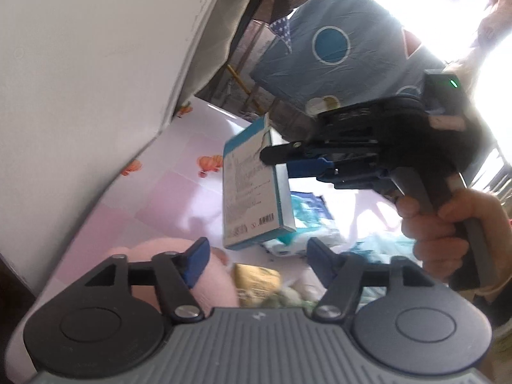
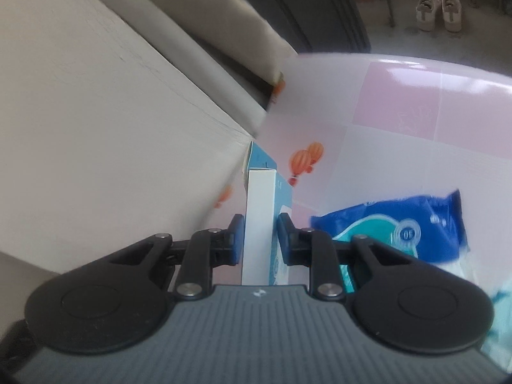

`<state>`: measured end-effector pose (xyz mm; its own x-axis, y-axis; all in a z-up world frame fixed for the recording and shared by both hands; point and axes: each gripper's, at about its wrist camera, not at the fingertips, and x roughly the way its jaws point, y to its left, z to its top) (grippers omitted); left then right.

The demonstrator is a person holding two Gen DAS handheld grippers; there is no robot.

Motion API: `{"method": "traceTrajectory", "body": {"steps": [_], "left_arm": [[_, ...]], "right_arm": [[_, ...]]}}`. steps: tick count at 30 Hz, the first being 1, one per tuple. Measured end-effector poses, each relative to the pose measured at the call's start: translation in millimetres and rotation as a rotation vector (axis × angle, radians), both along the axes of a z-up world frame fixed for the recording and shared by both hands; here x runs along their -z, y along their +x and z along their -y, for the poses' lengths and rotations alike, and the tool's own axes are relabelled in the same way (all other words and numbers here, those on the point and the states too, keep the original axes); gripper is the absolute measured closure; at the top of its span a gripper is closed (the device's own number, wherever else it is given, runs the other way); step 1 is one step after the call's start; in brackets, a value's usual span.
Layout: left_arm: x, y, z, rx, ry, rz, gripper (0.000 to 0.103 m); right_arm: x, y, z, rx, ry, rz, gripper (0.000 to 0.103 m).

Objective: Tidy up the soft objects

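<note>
My right gripper is shut on a flat blue-and-white box and holds it upright above the pink tablecloth. In the left wrist view the same box hangs in the air, pinched near its top by the right gripper, held by a hand. My left gripper is open and empty, below the box. A pink plush toy lies just beyond its left finger. A yellow packet lies between the fingers, on the table.
A white wall or panel stands close on the left. A blue wipes pack lies on the table to the right, also in the left wrist view. A blue patterned cloth hangs behind. Shoes sit on the floor.
</note>
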<state>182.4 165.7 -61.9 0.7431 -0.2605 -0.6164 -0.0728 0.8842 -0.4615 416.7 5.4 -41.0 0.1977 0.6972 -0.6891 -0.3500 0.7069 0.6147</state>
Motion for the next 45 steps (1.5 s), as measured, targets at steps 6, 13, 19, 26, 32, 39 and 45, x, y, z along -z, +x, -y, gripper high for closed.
{"method": "traceTrajectory", "body": {"steps": [6,13,19,26,32,39,45], "left_arm": [[-22.4,-12.8,10.6,0.059,-0.082,0.047,0.013],[-44.1,-28.7,47.3,0.180,-0.095,0.040,0.012],[-55.4,-48.7,97.4,0.306,-0.087,0.023,0.022],[-63.7,-61.9,162.1,0.433,-0.074,0.037,0.022],[-62.7,-60.7,214.6,0.515,-0.061,0.030,0.016],[-39.9,-47.6,209.6,0.474,-0.023,-0.017,0.016],[-33.6,-37.7,164.6,0.351,-0.004,-0.044,0.016]], "right_arm": [[-30.3,-41.1,43.1,-0.001,0.124,-0.025,0.082],[-57.8,-107.8,98.2,0.014,0.222,-0.024,0.082],[-72.3,-157.1,149.5,0.063,0.257,0.011,0.082],[-83.1,-204.9,232.3,0.184,0.272,0.040,0.082],[-96.9,-234.6,310.1,0.326,0.204,0.105,0.082],[-109.5,-223.4,403.7,0.550,-0.032,0.237,0.084],[-84.2,-160.6,435.1,0.591,-0.417,0.303,0.084]]}}
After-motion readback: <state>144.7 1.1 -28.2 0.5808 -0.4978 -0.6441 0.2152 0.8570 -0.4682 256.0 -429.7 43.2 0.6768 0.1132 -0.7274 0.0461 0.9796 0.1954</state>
